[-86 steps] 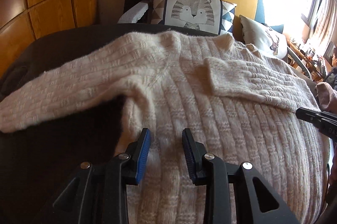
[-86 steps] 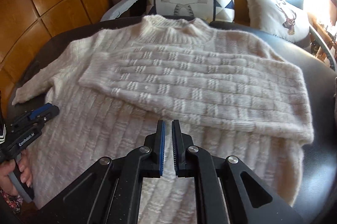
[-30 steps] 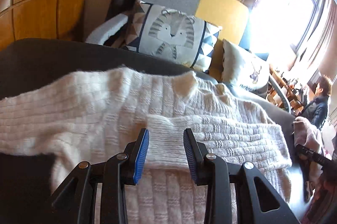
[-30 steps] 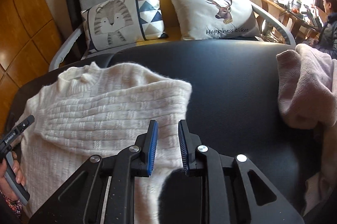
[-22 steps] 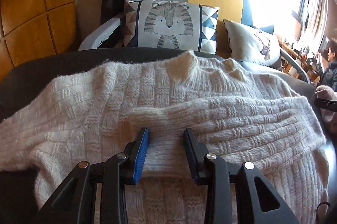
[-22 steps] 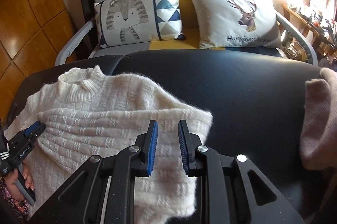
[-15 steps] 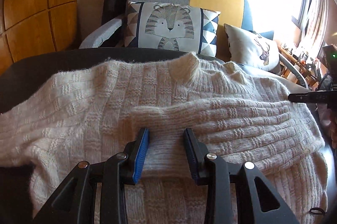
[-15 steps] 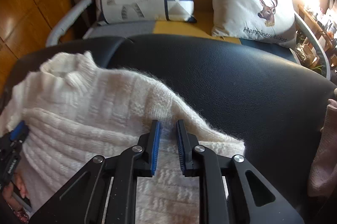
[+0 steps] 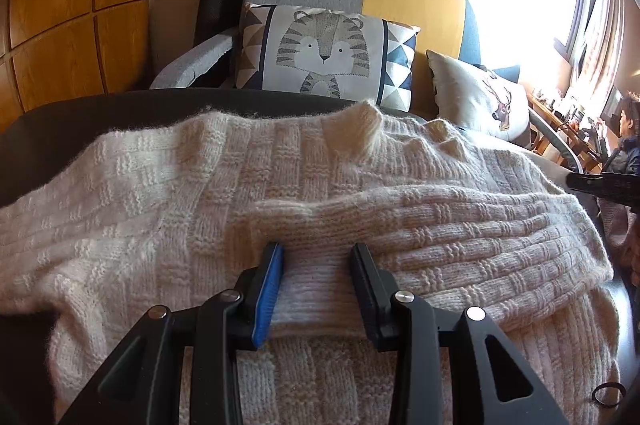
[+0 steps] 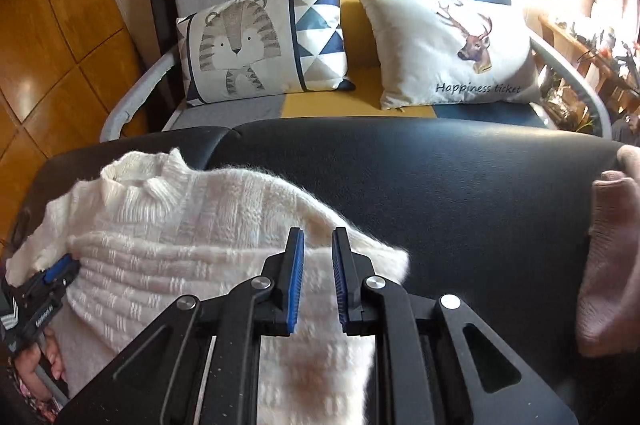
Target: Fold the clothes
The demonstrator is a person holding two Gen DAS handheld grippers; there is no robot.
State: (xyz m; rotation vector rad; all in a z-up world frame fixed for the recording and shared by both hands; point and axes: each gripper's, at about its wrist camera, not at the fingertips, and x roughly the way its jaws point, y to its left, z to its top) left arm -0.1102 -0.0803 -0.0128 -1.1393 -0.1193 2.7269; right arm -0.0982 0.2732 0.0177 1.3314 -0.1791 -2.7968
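Directly ahead of both tongs, the cream knitted sweater (image 9: 240, 185) lies flat on the black padded surface (image 10: 460, 185), collar at the far edge and hem toward the handler. One sleeve (image 9: 460, 245) is folded across the chest, its long axis running crosswise to the left gripper (image 9: 316, 257), from the cuff at that gripper out to the fold at the sweater's right shoulder edge. The left gripper is the nearer tool to this cuff: its jaws stand apart with a wide gap, one on each side of the cuff end, and the blue-padded fingers (image 9: 270, 289) rest on or just above the knit; actual contact cannot be confirmed, and nothing is clamped. The right gripper (image 10: 318, 245) is positioned over the sweater's right shoulder edge (image 10: 384, 253), where the sleeve turns back, with bare black surface immediately to its right. Its jaws are also apart, by a narrower gap, and hold nothing; whether the tips touch the knit cannot be determined. The other sleeve extends sideways, away to the left of the left gripper (image 9: 80, 205), unfolded. As a judgement, the garment is partly folded: one sleeve in, one sleeve out, body full length. A pink garment (image 10: 612, 257) lies well apart, to the right of the right gripper. Beyond the surface stands a sofa carrying a tiger cushion (image 10: 264, 45) and a deer cushion (image 10: 452, 53).
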